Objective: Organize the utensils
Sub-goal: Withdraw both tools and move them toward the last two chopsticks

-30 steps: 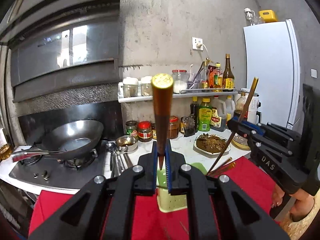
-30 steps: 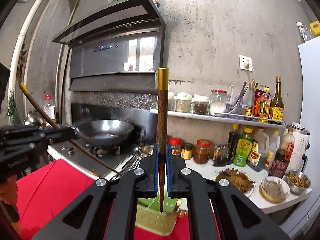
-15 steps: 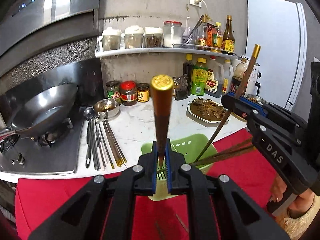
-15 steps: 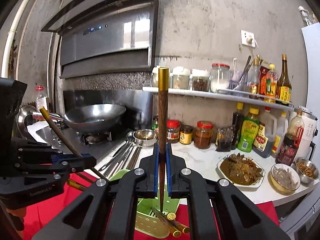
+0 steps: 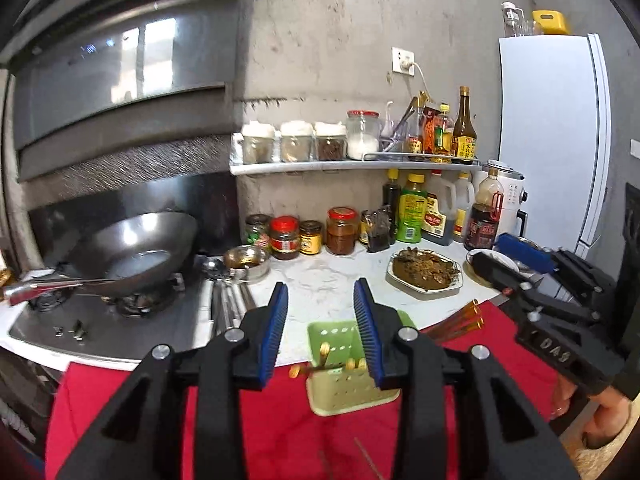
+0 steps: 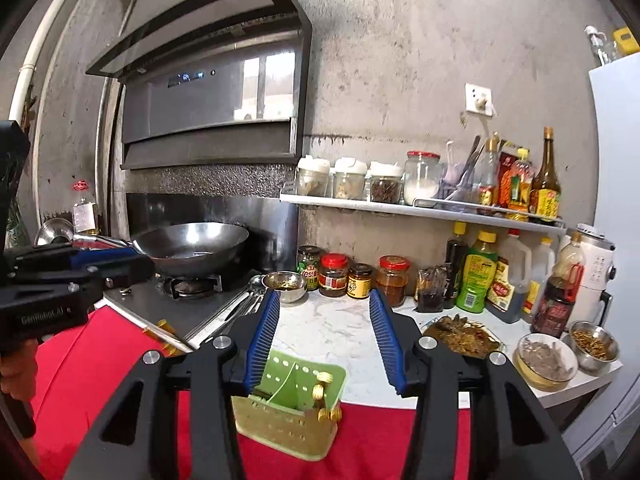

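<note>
A green perforated utensil basket [image 5: 344, 364] stands on the red cloth [image 5: 280, 420], seen too in the right wrist view [image 6: 296, 404]. Several brown chopsticks with gold caps [image 6: 322, 390] stand in it; their caps show in the left wrist view [image 5: 325, 349]. My left gripper [image 5: 321, 320] is open and empty above the basket. My right gripper [image 6: 326, 340] is open and empty above it too. More chopsticks [image 5: 460, 318] lie on the cloth to the right, also seen in the right wrist view [image 6: 164, 332]. Metal spoons [image 5: 224, 296] lie beside the stove.
A wok [image 5: 132, 252] sits on the stove at left. Sauce jars [image 5: 304, 234], bottles [image 5: 412, 212] and a plate of food [image 5: 424, 270] crowd the white counter [image 5: 324, 280]. A spice shelf [image 5: 352, 164] hangs on the wall. A white fridge [image 5: 552, 140] stands at right.
Both grippers have opened and let go of the chopsticks they held upright; those chopsticks now stand in the green basket. Both grippers have lifted and tilted up a little.
</note>
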### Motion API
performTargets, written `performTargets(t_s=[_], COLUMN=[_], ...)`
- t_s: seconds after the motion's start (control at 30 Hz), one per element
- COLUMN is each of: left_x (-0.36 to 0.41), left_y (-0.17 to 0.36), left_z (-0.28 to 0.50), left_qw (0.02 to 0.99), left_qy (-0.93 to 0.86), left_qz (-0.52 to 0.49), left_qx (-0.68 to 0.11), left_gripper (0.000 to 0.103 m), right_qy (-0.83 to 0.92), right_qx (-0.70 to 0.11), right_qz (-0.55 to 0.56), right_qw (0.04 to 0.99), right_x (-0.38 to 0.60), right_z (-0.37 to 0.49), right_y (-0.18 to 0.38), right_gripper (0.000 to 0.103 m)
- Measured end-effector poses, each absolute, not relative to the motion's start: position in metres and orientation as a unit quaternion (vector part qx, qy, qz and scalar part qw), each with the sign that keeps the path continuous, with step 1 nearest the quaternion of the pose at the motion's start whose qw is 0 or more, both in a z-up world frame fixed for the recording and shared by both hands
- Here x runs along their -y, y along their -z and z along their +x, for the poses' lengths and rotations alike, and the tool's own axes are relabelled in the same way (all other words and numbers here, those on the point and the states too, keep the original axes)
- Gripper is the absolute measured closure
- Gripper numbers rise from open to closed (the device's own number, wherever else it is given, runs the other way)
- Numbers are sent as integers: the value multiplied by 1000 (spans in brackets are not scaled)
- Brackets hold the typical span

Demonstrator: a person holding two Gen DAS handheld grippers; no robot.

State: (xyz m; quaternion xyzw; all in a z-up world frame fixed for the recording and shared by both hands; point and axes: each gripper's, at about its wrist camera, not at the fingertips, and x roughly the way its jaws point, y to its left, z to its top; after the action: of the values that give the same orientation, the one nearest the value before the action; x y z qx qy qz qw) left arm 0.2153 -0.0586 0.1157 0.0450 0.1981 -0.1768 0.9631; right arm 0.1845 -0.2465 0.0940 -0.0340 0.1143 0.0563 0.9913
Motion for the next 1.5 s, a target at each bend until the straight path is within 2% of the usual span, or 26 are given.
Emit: performTargets(t_s=[0.23,0.57,0.83,1.0,1.23,1.3,1.5], left_x=[36,0,-15,-21,-23,-22,-11], left_y=[-88,28,88,98,99,99,98], left_z=[153,92,69,67,68,68,67], left_qw=[969,947,925,922,920,921,918], left_qy=[123,82,80,73,80,81,94], left_qz=[56,52,37,34,25,26,27], left_qx=[-208,-307,-371,-379,-383,-381,-383], left_gripper=[68,68,68,68,68,68,68], right_qy=[-59,-79,-105,-129,-136,-129,-115], right_qx=[-147,-252,-320,-349,-368,-368,-369], right_qz=[-24,-13,-9,-12,-21,-26,-24], right_qw=[987,964,942,928,920,921,922], right_x=[247,232,203,178,161,161,177], right_z=[119,52,28,26,30,31,32], right_y=[-66,47,102,122,134,134,133], right_gripper=[54,54,56,83,87,93,96])
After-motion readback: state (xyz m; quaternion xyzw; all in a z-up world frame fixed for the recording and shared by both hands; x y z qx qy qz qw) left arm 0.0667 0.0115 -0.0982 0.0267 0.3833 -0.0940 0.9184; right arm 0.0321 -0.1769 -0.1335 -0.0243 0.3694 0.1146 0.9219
